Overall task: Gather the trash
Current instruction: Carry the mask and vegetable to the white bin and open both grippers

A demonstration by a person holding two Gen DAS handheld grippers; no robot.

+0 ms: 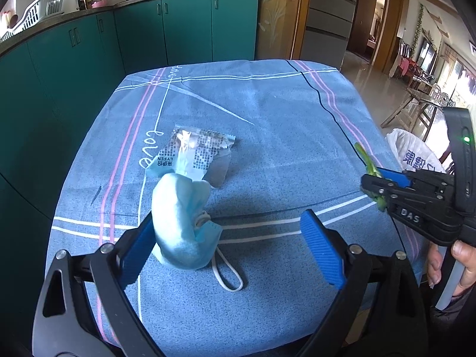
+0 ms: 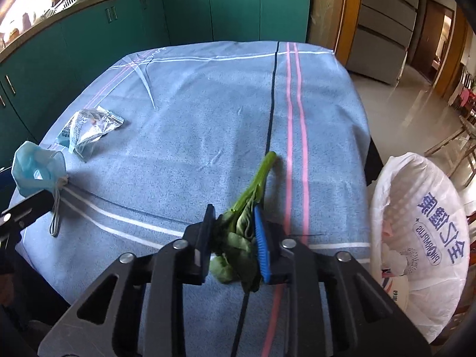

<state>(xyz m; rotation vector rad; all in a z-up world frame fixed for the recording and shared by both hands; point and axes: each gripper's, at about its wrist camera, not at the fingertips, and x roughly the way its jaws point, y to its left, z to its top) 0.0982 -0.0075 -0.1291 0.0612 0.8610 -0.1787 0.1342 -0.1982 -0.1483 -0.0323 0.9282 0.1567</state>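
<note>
Left wrist view: wide-open left tongs beside a mask, right tongs clamped on a wilted green.

Going left to right, the crumpled pale-blue face mask with white ear loops leans against the inner face of the left finger of the left gripper, whose blue-padded jaws stand wide apart and grip nothing; beyond the mask lies a flat clear plastic wrapper on the blue striped tablecloth. The mask looks light, soft and springy, best pinched across its bunched middle, not by a loop. To the right, the right gripper has its jaws drawn close on a limp green leafy vegetable stalk, stem poking forward past the tips; it seems light, floppy and easily bruised. Just right of those tongs stands an open white plastic bag.
</note>
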